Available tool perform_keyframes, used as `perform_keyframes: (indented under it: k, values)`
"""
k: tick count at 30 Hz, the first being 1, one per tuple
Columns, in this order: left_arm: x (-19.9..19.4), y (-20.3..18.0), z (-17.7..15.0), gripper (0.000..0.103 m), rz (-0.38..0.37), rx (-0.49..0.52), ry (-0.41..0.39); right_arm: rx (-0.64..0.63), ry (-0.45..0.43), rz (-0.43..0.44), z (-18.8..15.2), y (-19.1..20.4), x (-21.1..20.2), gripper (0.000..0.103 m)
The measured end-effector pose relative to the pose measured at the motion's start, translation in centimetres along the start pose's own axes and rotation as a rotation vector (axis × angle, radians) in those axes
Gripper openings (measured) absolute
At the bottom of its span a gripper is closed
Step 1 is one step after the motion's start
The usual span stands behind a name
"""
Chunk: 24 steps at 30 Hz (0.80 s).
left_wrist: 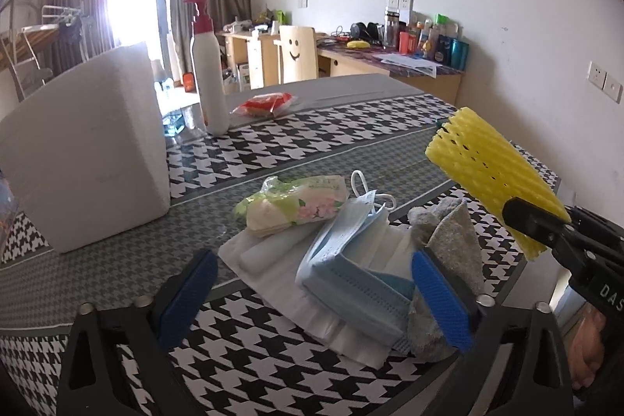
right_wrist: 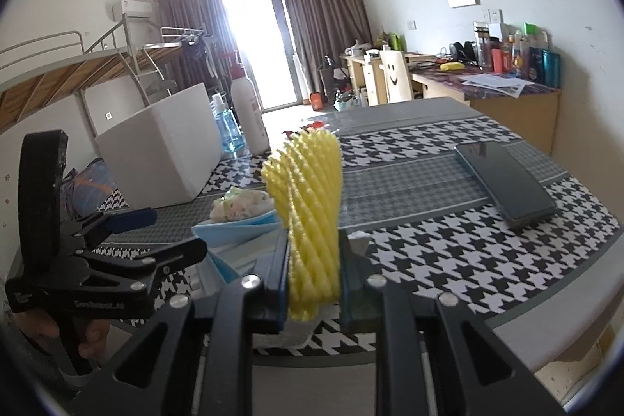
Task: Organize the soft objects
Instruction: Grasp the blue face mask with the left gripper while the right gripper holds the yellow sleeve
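Nearby, white box (left_wrist: 84,147), bottle (left_wrist: 208,73) flank pile.

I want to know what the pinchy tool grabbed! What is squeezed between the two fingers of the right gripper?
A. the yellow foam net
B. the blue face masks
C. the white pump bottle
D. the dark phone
A: in the right wrist view the right gripper has its jaws pressed on the yellow foam net, which stands up between them, lifted above the table.
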<state>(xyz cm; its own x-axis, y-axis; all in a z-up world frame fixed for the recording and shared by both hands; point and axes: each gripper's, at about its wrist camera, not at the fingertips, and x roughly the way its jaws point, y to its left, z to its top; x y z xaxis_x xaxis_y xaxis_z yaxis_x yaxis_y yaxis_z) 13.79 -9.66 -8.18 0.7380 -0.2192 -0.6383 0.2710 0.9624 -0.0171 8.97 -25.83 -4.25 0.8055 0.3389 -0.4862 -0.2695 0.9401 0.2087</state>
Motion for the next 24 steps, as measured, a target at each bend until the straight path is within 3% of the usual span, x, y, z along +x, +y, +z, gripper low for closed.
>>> perform_keyframes:
  k: [12,17,20,24]
  values:
    - [1.9,-0.9,0.1,0.046,-0.037,0.019,0.094,-0.009,0.002,-0.001,-0.4,-0.2,0.0,0.024]
    - [1.8,-0.9,-0.1,0.040,-0.034,0.014,0.104,-0.011,-0.001,0.000,-0.3,-0.2,-0.1,0.024]
    - [1.9,-0.7,-0.3,0.029,-0.027,0.010,0.115,-0.013,-0.001,0.000,-0.3,-0.1,-0.2,0.025]
    - [1.5,-0.8,-0.4,0.023,-0.034,0.016,0.122,-0.014,-0.004,0.001,-0.3,-0.1,-0.3,0.024]
